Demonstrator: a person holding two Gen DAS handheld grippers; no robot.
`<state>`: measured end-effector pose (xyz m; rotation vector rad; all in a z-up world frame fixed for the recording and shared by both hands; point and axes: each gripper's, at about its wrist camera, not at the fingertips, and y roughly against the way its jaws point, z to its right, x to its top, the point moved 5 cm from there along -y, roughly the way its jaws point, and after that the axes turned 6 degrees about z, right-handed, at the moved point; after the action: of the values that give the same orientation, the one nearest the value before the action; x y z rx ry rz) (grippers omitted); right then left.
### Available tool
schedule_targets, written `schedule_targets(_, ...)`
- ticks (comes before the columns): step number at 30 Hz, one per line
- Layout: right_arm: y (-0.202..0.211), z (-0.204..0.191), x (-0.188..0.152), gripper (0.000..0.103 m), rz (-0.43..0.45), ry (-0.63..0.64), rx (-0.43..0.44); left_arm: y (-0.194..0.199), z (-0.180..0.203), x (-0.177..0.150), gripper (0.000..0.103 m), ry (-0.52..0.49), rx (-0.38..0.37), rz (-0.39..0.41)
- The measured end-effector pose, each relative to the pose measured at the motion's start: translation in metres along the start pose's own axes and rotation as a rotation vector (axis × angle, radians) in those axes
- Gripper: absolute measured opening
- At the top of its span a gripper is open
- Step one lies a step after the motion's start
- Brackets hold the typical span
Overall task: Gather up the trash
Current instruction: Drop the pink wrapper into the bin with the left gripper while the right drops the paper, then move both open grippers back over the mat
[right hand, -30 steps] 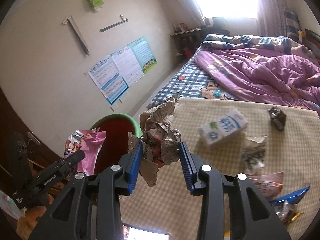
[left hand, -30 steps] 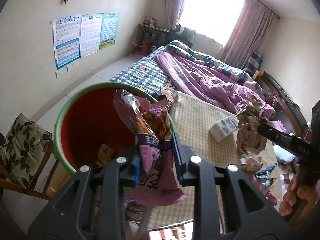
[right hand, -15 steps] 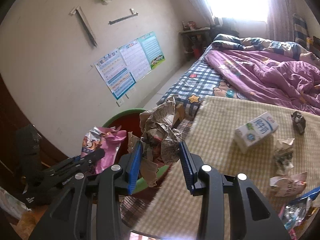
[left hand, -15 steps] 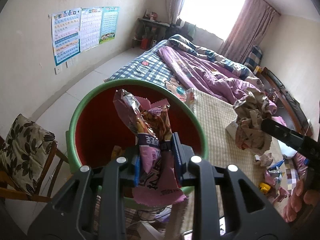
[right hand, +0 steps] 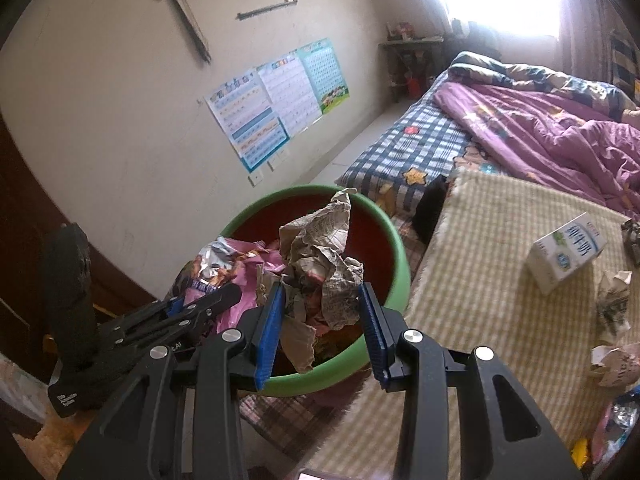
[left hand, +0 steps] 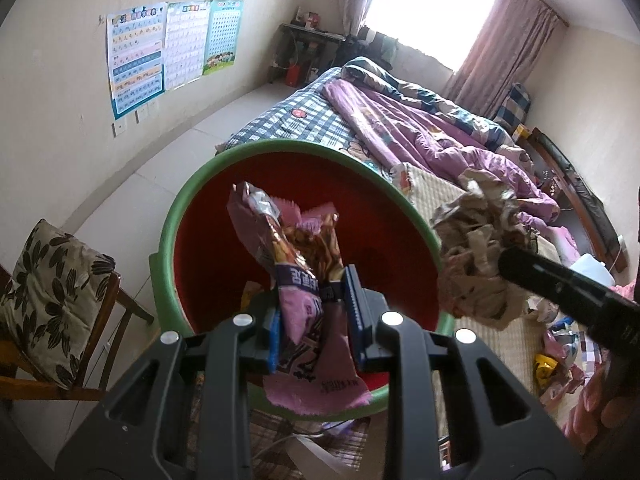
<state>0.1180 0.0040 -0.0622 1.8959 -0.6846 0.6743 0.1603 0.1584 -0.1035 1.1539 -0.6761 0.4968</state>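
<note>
- Chair (left hand: 52,296) with leaf-print cushion at far left of left wrist view, on the floor by the wall.
- Posters (left hand: 168,48) on the left wall, further back.
- Left gripper (left hand: 314,312) clamped on a pink snack wrapper (left hand: 296,280); the wrapper sticks up out of the jaws and also hangs below them, over the bin's mouth.
- Bin (left hand: 176,220), green rim, red inside, just beside the near left edge of the bed. Some yellowish scrap (left hand: 250,294) shows low inside, too hidden to tell what it is.
- Right gripper (right hand: 322,322) clamped on a crumpled newspaper ball (right hand: 320,256), held over the bin (right hand: 400,264), just right of the pink wrapper (right hand: 224,264).
- Woven mat (right hand: 480,280) on the bed, right of the bin.
- Milk carton (right hand: 566,252) lies on the mat, well right of the bin.
- Small paper scraps (right hand: 612,300) and more wrappers (right hand: 616,368) on the mat at far right, near edge.
- Purple quilt (right hand: 560,136) bunched on the far side of the bed.
- Window with curtains (left hand: 504,28) at the far wall.
</note>
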Motion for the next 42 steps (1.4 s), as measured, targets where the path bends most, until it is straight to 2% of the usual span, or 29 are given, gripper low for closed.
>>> schedule_targets(20,-0.024,-0.006,-0.005,0.040,-0.022,0.037,-0.012,-0.008,-0.005,0.006,0.025,-0.024,0.020,-0.005)
schedule_targets(22,-0.025,-0.003,-0.005,0.045,-0.025,0.034,-0.011,-0.010,-0.007,0.005,0.029,-0.013,0.030,-0.012)
schedule_targets(24,-0.025,-0.002,-0.005,0.049,-0.025,0.027,-0.011,-0.011,-0.010,0.005,0.046,-0.003,0.034,-0.005)
schedule_targets(29,-0.026,0.001,-0.001,0.051,-0.025,0.022,-0.007,-0.012,-0.009,0.010,0.052,0.000,0.048,0.006)
schedule_targets(31,-0.026,0.001,0.000,0.051,-0.022,0.024,-0.006,-0.013,-0.009,0.010,0.052,0.003,0.050,0.011)
schedule_targets(38,-0.018,0.007,0.002,0.061,-0.008,0.010,0.009,-0.013,-0.005,0.009,0.054,0.007,0.055,0.009)
schedule_targets(42,-0.006,0.017,0.003,0.061,0.010,-0.008,0.010,-0.010,0.001,0.008,0.054,0.008,0.062,0.018)
